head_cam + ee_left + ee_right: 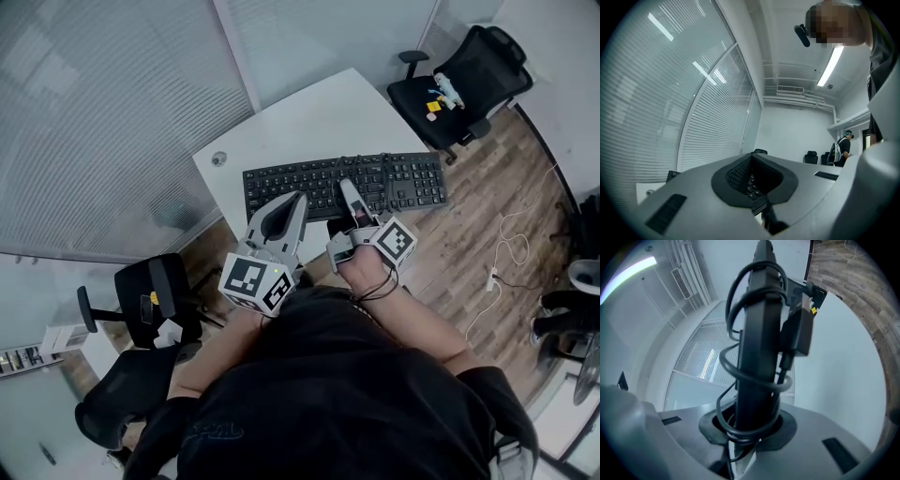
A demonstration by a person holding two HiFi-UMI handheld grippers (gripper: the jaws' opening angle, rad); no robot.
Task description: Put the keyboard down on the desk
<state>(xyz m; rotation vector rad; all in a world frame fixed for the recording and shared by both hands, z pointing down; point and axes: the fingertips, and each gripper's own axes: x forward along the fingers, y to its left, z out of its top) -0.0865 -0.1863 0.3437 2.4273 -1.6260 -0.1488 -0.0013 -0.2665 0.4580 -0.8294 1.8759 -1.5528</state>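
The left gripper (754,179) and right gripper (752,427) both clench the near edge of the cable-wrapped keyboard (394,183), which seems to hang level over the front of the white desk (309,122). This looks like the carrying step. Next comes lowering it flat, then letting go.

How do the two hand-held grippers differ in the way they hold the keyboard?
The left gripper bites the keyboard at its near edge, left of the middle; the right gripper reaches over the keys near the middle. Only keys show between the left gripper's jaws, while a looped cable passes through the right gripper's. Both clamp the same keyboard.
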